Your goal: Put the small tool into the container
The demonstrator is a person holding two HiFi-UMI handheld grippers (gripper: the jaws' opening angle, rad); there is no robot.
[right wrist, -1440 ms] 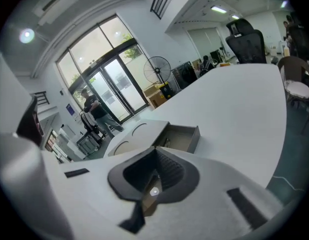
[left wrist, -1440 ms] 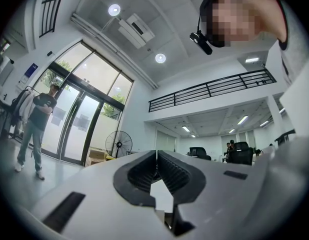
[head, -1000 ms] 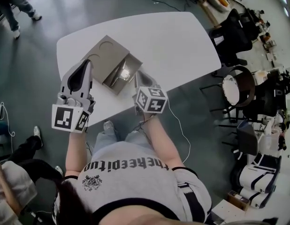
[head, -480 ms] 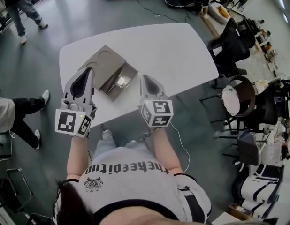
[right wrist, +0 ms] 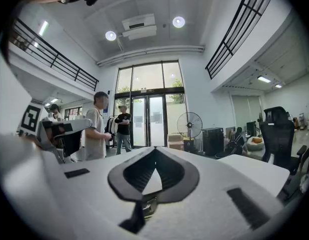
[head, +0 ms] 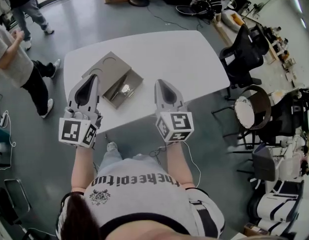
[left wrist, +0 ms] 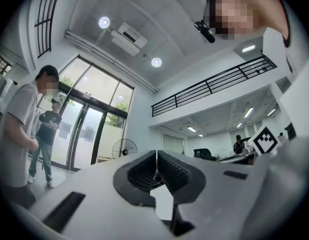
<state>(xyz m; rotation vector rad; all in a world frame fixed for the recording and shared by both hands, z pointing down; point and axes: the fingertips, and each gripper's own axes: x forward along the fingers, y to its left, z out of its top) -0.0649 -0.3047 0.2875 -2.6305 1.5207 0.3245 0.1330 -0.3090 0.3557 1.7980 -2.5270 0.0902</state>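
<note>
at the table's near left edge, the tool lies in the box

at the near left edge of the table [head: 184, 54] stands the open box [head: 138, 77], with the small tool [head: 125, 89] glinting on its floor. it looks like metal, so probably light, stiff and slippery, best pinched across its middle. it is too small to tell its long axis or which way it points. the left gripper [head: 93, 79] and right gripper [head: 160, 83] hover either side of the box, both closed and empty.
</note>
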